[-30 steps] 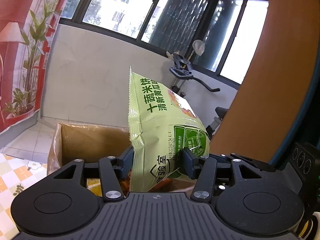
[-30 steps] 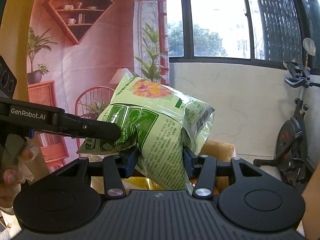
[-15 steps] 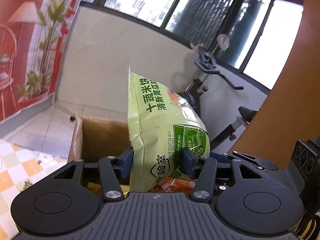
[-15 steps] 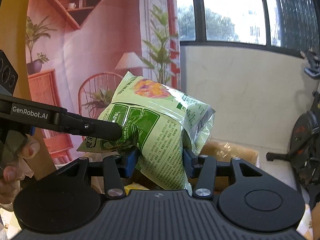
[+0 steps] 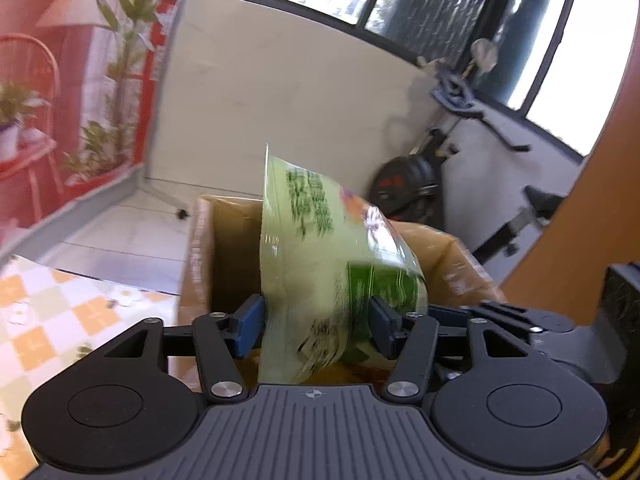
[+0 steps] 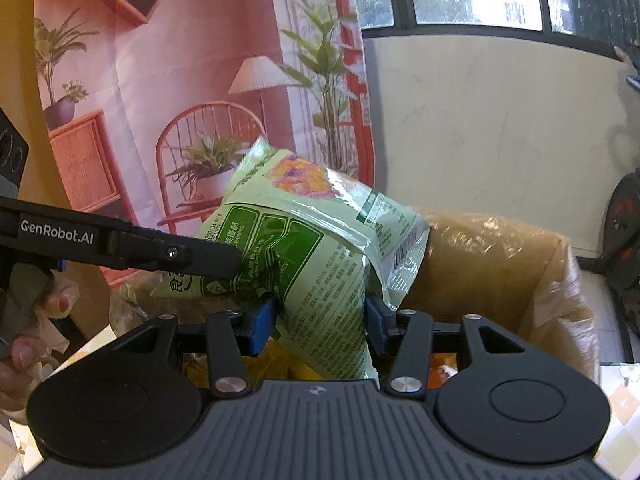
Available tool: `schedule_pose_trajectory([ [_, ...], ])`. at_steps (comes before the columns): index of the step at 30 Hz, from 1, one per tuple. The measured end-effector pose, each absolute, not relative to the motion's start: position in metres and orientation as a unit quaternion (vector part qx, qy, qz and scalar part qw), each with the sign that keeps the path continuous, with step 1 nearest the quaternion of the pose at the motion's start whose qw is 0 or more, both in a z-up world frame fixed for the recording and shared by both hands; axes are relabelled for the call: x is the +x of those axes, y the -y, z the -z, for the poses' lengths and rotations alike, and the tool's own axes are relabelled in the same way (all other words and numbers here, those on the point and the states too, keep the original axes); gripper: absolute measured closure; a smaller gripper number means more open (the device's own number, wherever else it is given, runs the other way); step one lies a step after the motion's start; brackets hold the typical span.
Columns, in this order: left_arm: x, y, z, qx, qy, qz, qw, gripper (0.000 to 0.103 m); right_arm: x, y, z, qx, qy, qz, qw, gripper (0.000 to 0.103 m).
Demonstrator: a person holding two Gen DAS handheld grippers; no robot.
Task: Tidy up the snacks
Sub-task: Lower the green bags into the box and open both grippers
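Snack bag [image 5: 320, 264], clamped by both the left gripper [image 5: 316, 322] and right gripper [image 6: 320, 320], has dropped toward mid-frame over the cardboard box [image 6: 500, 264]; release seems close.

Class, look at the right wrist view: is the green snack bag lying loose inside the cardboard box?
No, both grippers hold the green snack bag above the cardboard box.

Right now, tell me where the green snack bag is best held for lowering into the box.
Hold the green snack bag where both tongs already pinch it: the flat lower portion below its puffed middle. The left tongs and right tongs each squeeze across that thin end, from the person's side. The air-filled body above would likely slip or crush. The cardboard box sits open just behind.
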State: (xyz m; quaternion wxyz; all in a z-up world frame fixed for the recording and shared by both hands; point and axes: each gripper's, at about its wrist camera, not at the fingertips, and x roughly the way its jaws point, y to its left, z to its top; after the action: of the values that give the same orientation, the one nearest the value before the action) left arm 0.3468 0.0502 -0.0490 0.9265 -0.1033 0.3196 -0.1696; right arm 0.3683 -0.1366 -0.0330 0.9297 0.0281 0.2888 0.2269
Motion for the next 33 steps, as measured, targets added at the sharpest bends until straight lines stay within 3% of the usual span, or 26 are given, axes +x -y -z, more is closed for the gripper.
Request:
schedule_pose_trajectory([
  [21,0.333,-0.059,0.037,-0.086,-0.297,0.136,0.941,0.037,0.376,0.131,0.035,0.011,-0.324,-0.136,0.936,0.052],
  [33,0.299,-0.052,0.023,-0.060,-0.268,0.133,0.952,0.037,0.326,0.128,0.004,-0.004,-0.263,-0.144,0.954,0.052],
])
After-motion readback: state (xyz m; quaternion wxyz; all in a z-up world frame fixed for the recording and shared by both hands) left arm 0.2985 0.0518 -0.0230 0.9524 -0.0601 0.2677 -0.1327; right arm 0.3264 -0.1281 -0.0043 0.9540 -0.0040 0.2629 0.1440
